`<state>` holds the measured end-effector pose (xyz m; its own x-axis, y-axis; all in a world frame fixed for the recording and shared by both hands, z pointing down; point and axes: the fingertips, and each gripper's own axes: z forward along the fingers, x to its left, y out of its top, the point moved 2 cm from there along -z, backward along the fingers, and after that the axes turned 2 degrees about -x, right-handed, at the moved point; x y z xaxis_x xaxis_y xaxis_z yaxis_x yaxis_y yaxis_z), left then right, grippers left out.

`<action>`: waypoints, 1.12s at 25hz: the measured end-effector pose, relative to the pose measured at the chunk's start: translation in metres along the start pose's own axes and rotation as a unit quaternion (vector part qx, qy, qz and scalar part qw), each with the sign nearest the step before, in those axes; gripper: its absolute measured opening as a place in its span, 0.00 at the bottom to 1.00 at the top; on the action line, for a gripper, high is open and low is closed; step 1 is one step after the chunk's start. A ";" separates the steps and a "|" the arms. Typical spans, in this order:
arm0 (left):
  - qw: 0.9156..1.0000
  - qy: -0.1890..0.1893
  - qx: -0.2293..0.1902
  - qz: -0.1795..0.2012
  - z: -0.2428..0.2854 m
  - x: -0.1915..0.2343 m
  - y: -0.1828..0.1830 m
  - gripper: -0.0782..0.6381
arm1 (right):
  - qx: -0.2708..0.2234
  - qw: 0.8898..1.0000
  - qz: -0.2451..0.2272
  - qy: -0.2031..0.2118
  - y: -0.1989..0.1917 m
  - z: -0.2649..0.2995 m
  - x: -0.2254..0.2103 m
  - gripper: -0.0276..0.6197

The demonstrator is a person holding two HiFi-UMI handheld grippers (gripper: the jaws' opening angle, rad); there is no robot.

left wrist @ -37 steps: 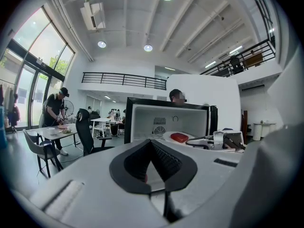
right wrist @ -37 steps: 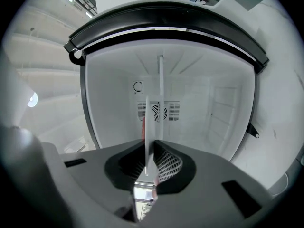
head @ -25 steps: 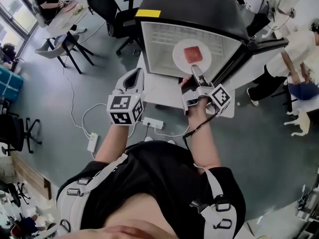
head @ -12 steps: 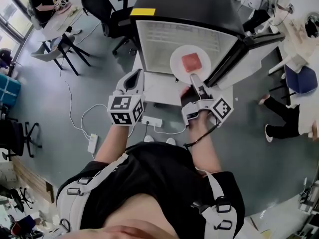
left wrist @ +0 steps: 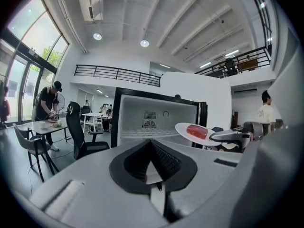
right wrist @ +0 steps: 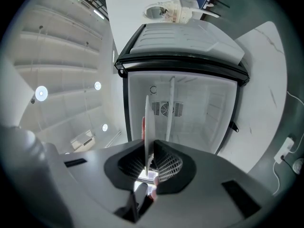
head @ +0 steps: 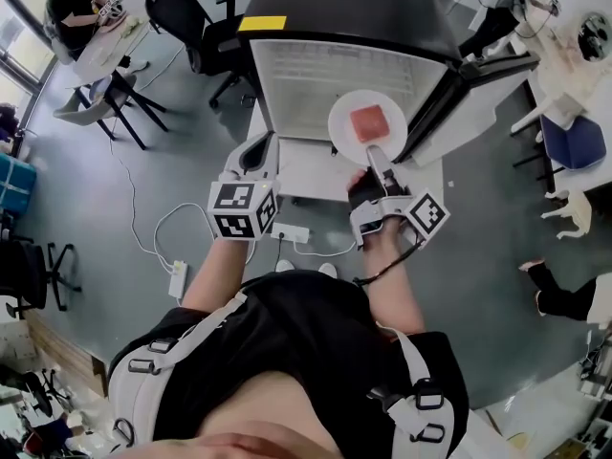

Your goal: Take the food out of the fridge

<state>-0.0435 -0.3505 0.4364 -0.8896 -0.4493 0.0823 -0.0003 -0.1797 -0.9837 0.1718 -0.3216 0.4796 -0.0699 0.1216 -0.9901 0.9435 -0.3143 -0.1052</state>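
The fridge [head: 316, 75] stands open, with its white inside bare. A white plate [head: 346, 127] carrying a red block of food [head: 369, 122] hangs at the front edge of the opening. My right gripper [head: 375, 151] is shut on the plate's near rim. In the right gripper view the plate [right wrist: 147, 127] stands edge-on between the pads. The left gripper view shows the plate [left wrist: 187, 133] and the food [left wrist: 196, 131] at the right, in front of the fridge [left wrist: 156, 115]. My left gripper [head: 256, 146] is shut and holds nothing, left of the plate.
The fridge door [head: 464, 89] is swung open to the right. A white base [head: 311, 172] lies under the fridge. A power strip [head: 295, 236] with cables lies on the floor. At the upper left are chairs [head: 186, 12] and a table [head: 105, 46] with a person.
My right gripper has drawn the plate with the food back out of the fridge toward me. The left gripper has stayed where it was.
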 end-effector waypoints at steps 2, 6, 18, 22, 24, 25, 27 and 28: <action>1.000 -0.002 0.000 0.001 0.001 -0.001 0.000 0.11 | -0.002 1.000 -0.001 0.002 0.002 -0.001 0.001 0.10; 1.000 -0.001 0.000 0.002 0.002 -0.002 0.001 0.11 | -0.003 1.000 -0.004 0.002 0.005 -0.001 0.002 0.10; 1.000 0.006 -0.001 0.001 -0.003 -0.001 0.000 0.11 | 0.000 1.000 0.001 0.009 0.002 -0.007 0.002 0.10; 1.000 0.003 -0.002 0.000 -0.004 -0.002 -0.001 0.11 | -0.002 1.000 0.005 0.007 0.004 -0.008 0.001 0.10; 1.000 0.003 -0.004 0.000 -0.004 -0.002 0.001 0.11 | -0.003 1.000 0.007 0.007 0.004 -0.007 0.001 0.10; 1.000 0.003 -0.005 0.000 -0.004 -0.002 0.002 0.11 | -0.003 1.000 0.007 0.007 0.004 -0.007 0.001 0.10; 1.000 0.003 -0.006 0.001 -0.005 -0.001 0.002 0.11 | -0.003 1.000 0.005 0.006 0.003 -0.007 0.000 0.10; 1.000 0.003 -0.005 0.002 -0.005 -0.001 0.002 0.11 | -0.003 1.000 0.004 0.005 0.003 -0.007 0.000 0.10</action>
<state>-0.0447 -0.3459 0.4338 -0.8927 -0.4440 0.0776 -0.0019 -0.1684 -0.9857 0.1770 -0.3157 0.4798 -0.0586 0.1288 -0.9899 0.9460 -0.3095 -0.0963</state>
